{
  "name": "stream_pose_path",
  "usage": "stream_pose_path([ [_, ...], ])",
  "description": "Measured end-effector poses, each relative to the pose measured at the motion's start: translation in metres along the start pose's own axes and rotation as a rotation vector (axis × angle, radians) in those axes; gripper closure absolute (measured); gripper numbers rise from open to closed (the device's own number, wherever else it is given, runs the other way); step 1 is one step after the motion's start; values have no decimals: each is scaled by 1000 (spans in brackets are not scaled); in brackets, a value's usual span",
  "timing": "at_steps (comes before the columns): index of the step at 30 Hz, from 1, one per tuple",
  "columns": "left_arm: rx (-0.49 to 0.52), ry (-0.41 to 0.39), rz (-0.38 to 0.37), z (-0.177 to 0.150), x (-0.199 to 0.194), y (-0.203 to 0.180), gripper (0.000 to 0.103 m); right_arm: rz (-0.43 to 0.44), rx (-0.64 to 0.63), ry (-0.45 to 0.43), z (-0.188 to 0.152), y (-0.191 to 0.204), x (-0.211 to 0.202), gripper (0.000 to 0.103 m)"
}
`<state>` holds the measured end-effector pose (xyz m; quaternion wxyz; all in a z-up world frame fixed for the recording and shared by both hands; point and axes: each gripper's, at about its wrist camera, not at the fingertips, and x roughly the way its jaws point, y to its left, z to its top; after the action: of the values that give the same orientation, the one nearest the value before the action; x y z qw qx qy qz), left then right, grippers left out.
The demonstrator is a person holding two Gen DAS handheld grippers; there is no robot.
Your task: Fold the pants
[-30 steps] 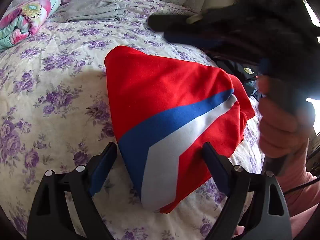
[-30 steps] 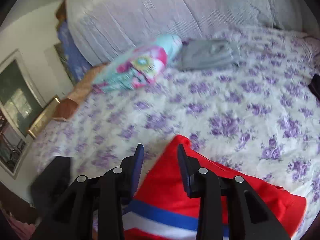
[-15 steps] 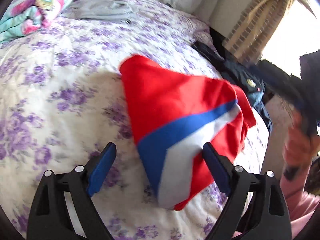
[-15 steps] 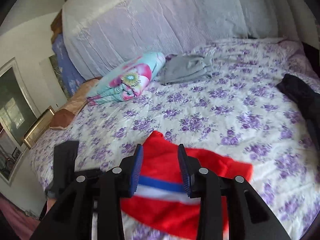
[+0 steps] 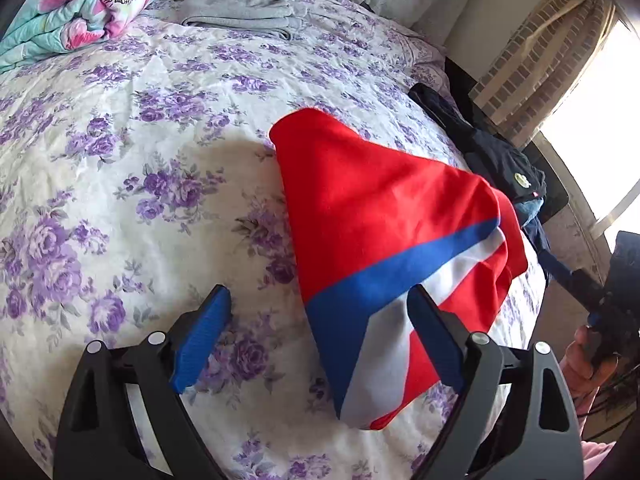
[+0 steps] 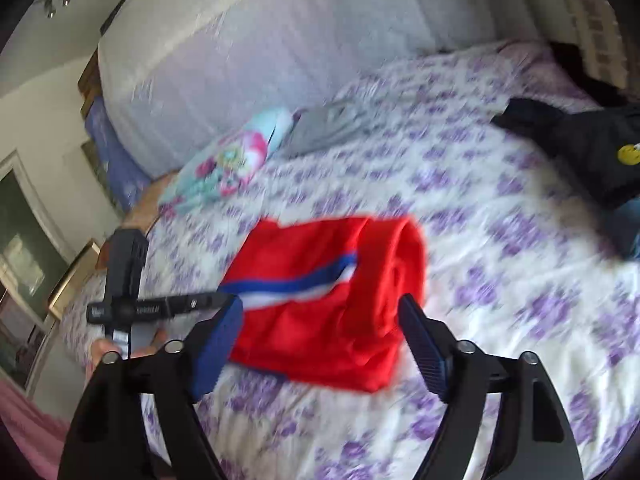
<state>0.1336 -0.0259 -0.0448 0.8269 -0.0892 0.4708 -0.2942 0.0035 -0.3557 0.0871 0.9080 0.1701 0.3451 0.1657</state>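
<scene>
— Since a second ago the right gripper [image 6: 320, 338] has pulled back from the red pants [image 5: 384, 240]; then its pads sat close together right over the cloth, and now its jaws are opening with nothing between them.

— And the left gripper [image 5: 320, 332]?

— Spread wide, holding nothing. In the left wrist view its left pad is over bare floral bedspread [image 5: 120, 140] and its right pad overlaps the blue and white stripes low in the frame; I cannot tell whether it touches.

— Where do the pants lie?

— Folded, on the bedspread, centre right in that view, mid-frame in the blurred right wrist view.

— What does each view add?

— Left wrist view, left to right: a flowered rolled quilt [image 5: 80, 4] upper left, a folded grey garment [image 5: 240, 10] top centre, dark clothes [image 5: 492, 156] at the right edge of the bed, and the person's hand [image 5: 588, 356] at far right. The right wrist view alone shows the padded headboard [image 6: 260, 60] and the other gripper's body at left.
</scene>
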Motion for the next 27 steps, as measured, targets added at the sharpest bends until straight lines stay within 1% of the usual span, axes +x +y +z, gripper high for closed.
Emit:
stream_pose_path([
  [1,-2,4,-6,2,0,-1,16,-6,12,-3,4,-5,0,21],
  [4,-21,43,-56,8,7,-4,16,-26,77,19,15,-25,12,21],
  [6,-24,72,-72,12,13,-7,16,-22,116,57,16,-36,26,21],
  [8,-17,102,-84,15,21,-10,16,-3,151,121,16,-47,45,21],
  [11,-17,132,-83,16,30,-13,15,22,194,202,11,-58,73,21],
  [13,-26,135,-88,17,32,-12,13,62,225,251,7,-63,86,21],
  [15,-38,137,-91,17,34,-12,12,128,262,307,3,-67,100,20],
  [20,-27,142,-87,18,41,-18,8,226,276,348,2,-64,119,20],
  [22,-35,139,-92,19,43,-18,8,236,262,352,2,-60,123,20],
  [23,-34,136,-91,19,44,-19,8,231,252,350,2,-58,122,22],
  [24,-27,133,-90,19,44,-21,9,215,238,345,1,-55,121,31],
  [25,-20,130,-93,18,44,-22,16,197,231,342,2,-54,121,36],
  [26,-11,130,-101,18,44,-25,22,185,229,337,1,-54,120,43],
  [27,-6,125,-95,18,43,-26,24,173,227,329,0,-53,120,49],
])
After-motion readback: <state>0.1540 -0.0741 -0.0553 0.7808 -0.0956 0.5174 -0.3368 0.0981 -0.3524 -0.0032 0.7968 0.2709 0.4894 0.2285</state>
